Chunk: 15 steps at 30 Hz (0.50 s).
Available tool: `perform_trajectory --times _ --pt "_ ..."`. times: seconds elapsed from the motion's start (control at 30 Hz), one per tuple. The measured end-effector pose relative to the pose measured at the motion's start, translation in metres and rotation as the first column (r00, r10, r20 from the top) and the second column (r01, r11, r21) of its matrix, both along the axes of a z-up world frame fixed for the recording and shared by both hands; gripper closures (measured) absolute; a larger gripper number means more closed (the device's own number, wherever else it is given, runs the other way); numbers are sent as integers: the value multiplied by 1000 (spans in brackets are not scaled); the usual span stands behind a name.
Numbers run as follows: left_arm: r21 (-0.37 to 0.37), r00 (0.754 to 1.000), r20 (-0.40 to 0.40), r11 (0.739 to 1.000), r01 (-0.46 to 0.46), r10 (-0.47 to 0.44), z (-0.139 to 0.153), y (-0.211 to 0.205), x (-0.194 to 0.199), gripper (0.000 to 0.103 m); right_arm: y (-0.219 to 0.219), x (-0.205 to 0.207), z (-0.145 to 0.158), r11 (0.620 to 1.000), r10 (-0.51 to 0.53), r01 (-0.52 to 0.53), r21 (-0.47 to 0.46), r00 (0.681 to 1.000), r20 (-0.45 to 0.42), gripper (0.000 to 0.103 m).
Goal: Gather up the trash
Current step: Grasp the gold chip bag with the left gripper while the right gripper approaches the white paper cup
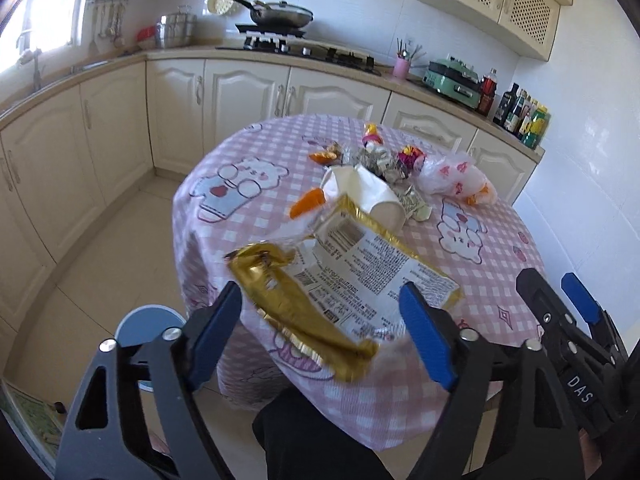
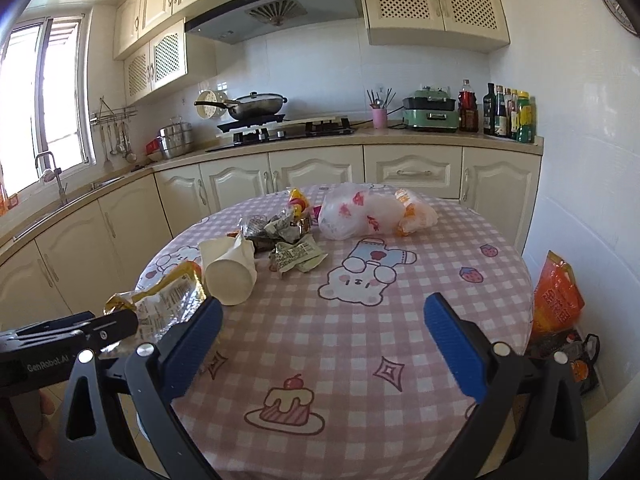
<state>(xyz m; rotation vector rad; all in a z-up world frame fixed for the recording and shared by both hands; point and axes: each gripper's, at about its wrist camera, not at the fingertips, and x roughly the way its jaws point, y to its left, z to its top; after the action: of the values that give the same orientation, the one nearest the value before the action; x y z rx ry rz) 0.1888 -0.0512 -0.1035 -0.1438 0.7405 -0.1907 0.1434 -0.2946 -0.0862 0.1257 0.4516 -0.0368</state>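
We see a daylit kitchen: window (image 2: 48, 96) at left, cream cabinets (image 2: 304, 176) along the far white-tiled wall (image 2: 320, 76), a range hood (image 2: 276, 4), and pale tiled floor (image 1: 120, 240) nearer.

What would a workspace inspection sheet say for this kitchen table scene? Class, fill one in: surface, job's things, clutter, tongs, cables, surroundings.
Surface: round table under a pink checked cloth with cartoon bears.
Job's things: gold snack wrapper at the near edge, lying between the left tongs' pads; tipped paper cup; crumpled wrappers; white plastic bag.
Clutter: orange bag on the floor beside the table.
Tongs: left tongs open around the gold wrapper, pads not pressing it; right tongs open, empty, above bare cloth.
Cables: nothing seen.
Surroundings: cream cabinets, wok on the stove, bottles on the counter.
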Motion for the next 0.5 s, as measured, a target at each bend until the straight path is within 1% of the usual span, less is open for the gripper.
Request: perform_trajectory --times 0.03,0.07,0.13,0.2,0.27,0.37,0.43,0.5 --pt "-9 1000 -21 1000 12 -12 -4 -1 5 47 0 3 -1 1000 2 -2 4 1000 -2 4" --pt "-21 999 -36 1000 21 -22 -8 -1 9 54 0 6 -2 1000 5 -5 10 1000 -5 4" --pt "-38 998 -43 999 35 -37 -12 1 12 92 2 12 -4 1000 16 -16 27 1000 -11 5" --pt "-73 998 -36 996 52 -55 -13 5 13 103 3 18 -4 999 30 -29 43 999 -20 5" --pt "-66 999 4 997 32 -32 -9 10 9 103 6 22 -5 998 41 -39 52 999 -23 5" --pt "-80 998 58 997 -19 24 4 29 2 103 11 34 -6 994 75 -71 82 996 -41 5" --pt "-71 995 79 996 -51 56 11 41 1 103 16 45 -7 990 103 -97 107 993 -58 5" --pt "-67 997 62 997 -42 46 10 44 5 103 21 55 -7 988 116 -108 114 991 -68 5"
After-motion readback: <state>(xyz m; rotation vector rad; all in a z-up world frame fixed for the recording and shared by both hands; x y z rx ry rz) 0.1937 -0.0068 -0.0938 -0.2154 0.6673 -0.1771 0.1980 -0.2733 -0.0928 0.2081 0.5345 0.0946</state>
